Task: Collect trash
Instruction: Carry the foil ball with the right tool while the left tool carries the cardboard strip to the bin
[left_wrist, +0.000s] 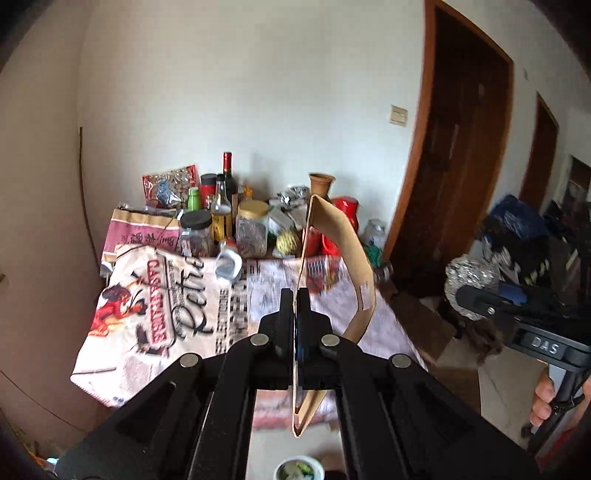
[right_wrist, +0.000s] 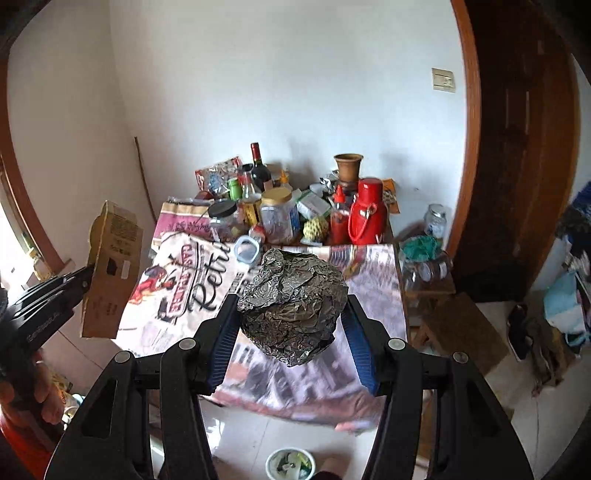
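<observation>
My left gripper (left_wrist: 294, 295) is shut on a flattened brown cardboard box (left_wrist: 343, 240) and holds it in the air in front of the table. The same box (right_wrist: 110, 269) shows at the left of the right wrist view, pinched by the left gripper (right_wrist: 88, 278). My right gripper (right_wrist: 290, 299) is shut on a crumpled ball of aluminium foil (right_wrist: 291, 306), held above the table's near edge. The foil ball (left_wrist: 471, 280) and the right gripper (left_wrist: 465, 295) also show at the right of the left wrist view. A small white bin with trash (right_wrist: 290, 463) stands on the floor below.
The table (right_wrist: 369, 266) carries a printed cloth, and bottles, jars, a red thermos (right_wrist: 365, 218) and a clay pot (right_wrist: 347, 166) crowd its far side. A squashed clear bottle (right_wrist: 246, 251) lies mid-table. A brown door (right_wrist: 517, 147) and floor clutter are on the right.
</observation>
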